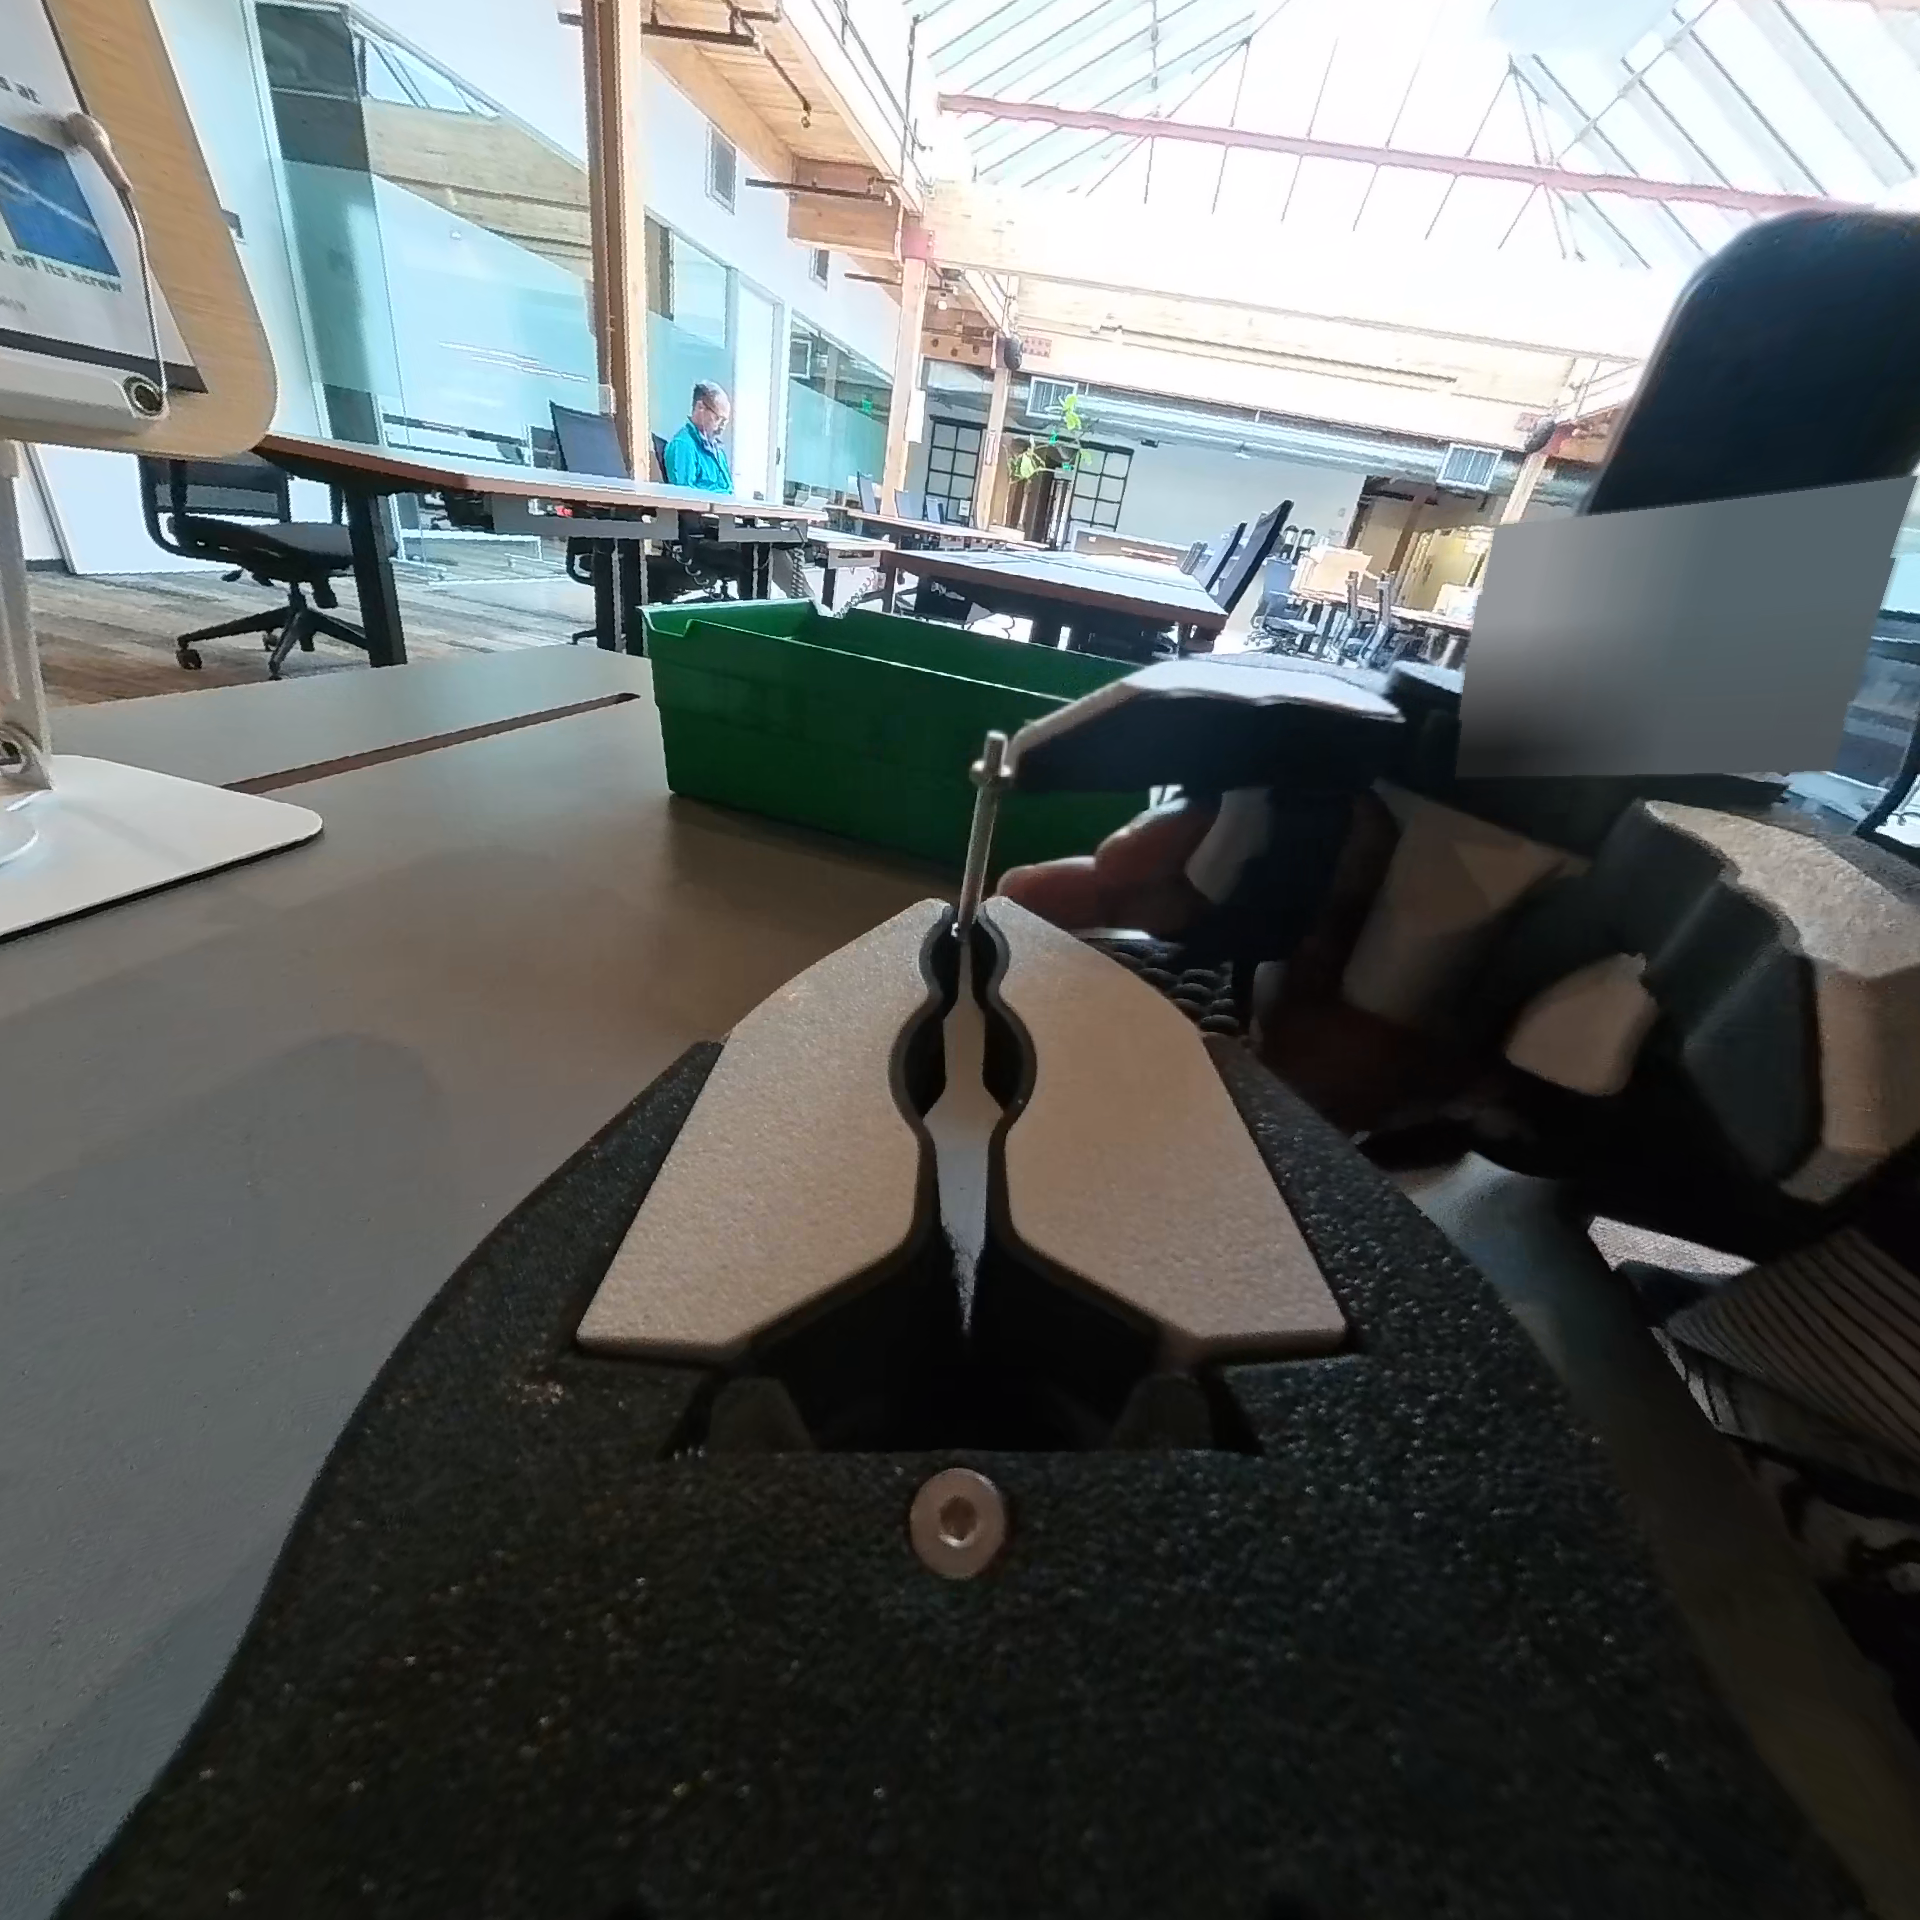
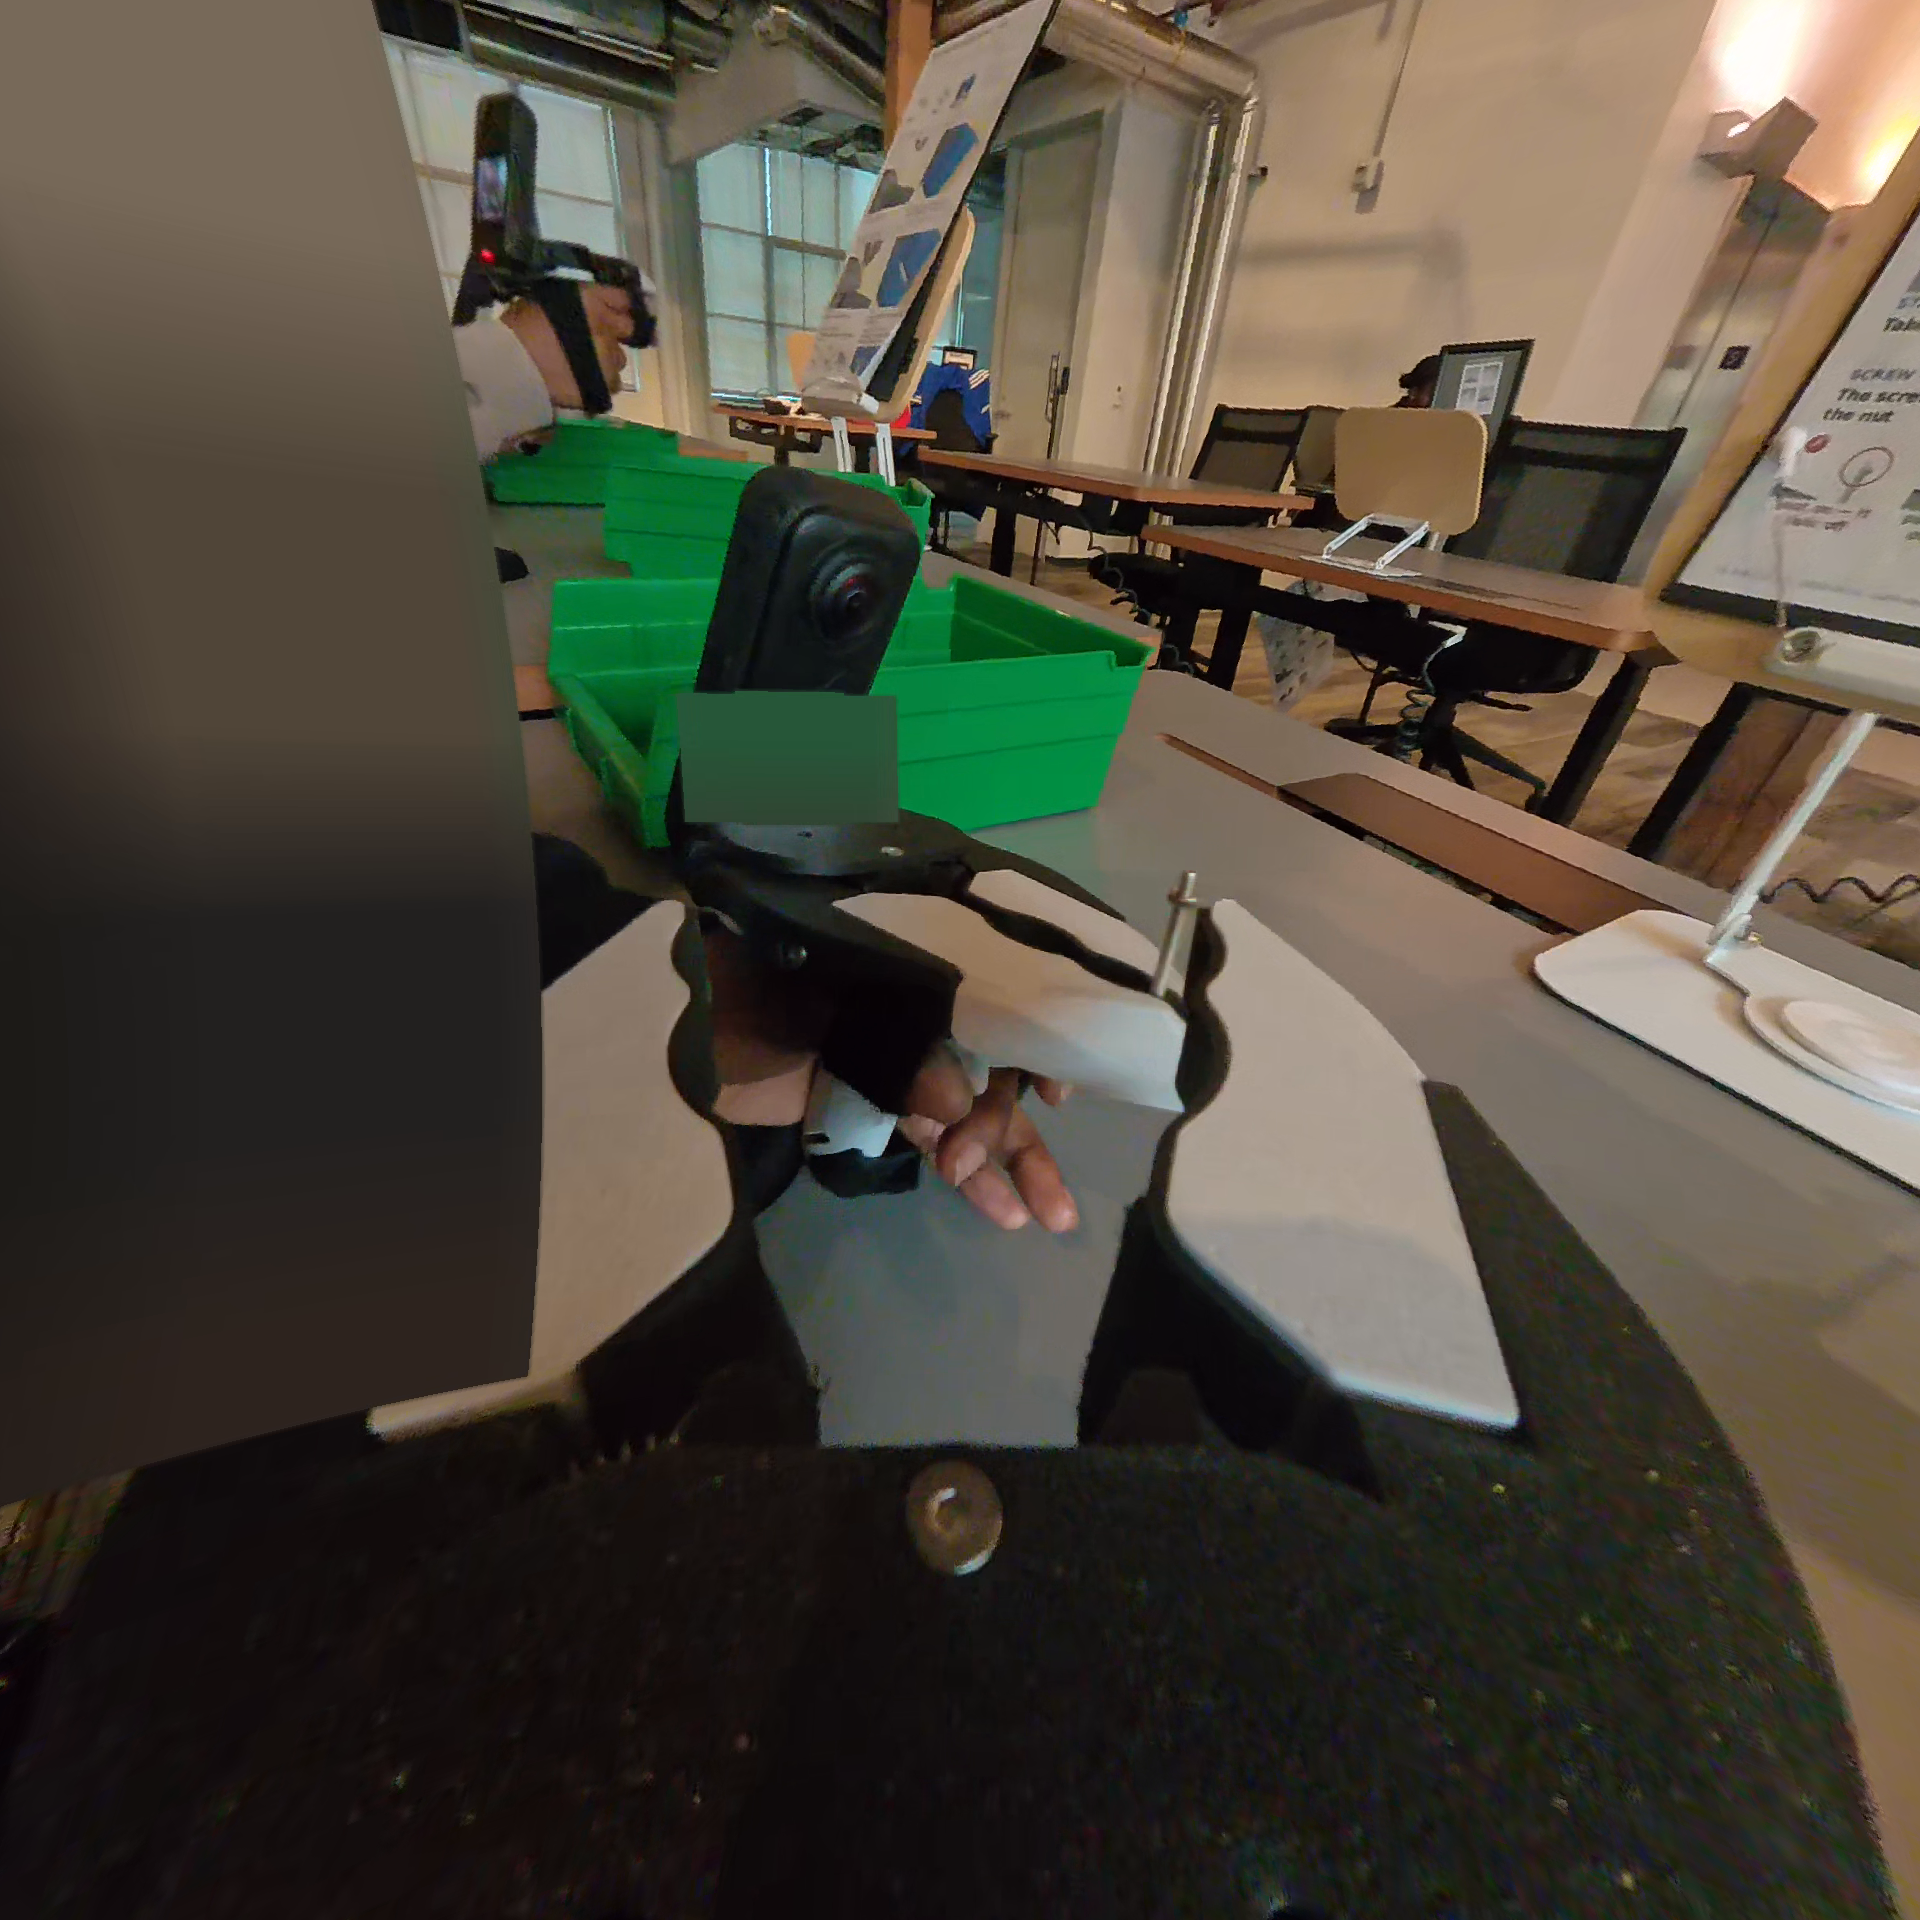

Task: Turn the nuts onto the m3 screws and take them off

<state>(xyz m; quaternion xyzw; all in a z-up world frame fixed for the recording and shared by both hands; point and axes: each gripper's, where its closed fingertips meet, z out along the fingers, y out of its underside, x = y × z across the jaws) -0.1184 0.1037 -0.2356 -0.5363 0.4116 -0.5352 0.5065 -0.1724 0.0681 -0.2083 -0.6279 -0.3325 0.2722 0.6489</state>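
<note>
Between the tips of the left gripper (image 1: pixel 966 925) stands the m3 screw (image 1: pixel 979 831), pinched at its lower end and poking up nearly upright with a slight lean. That gripper is clenched tight on it, both pads pressed against the shank. Near the top of the screw sits the nut (image 1: pixel 990 770), with only a short stub of thread showing above it.

From the right wrist view, the right gripper (image 2: pixel 945 997) is spread wide, nothing clamped. One of its fingertips (image 1: pixel 1049 750) sits right against the nut's side, while the other finger is well off to the far side of the left gripper's hand, so it's nudging at most, not grasping.

Progress-wise, my read is we're mid-cycle on this one screw: the nut is threaded on but only barely, up near the tip. Can't tell whether it's going on or coming off. Either way most of the thread below it is bare, so plenty left.

Beyond the left gripper on the bench (image 1: pixel 416 935) sits a green bin (image 1: pixel 831 748); whatever's inside is hidden.

As for writing: instruction boards (image 2: pixel 1829 488) on stands carry printed text and diagrams. No brand marks I can make out on the grippers or bin.
</note>
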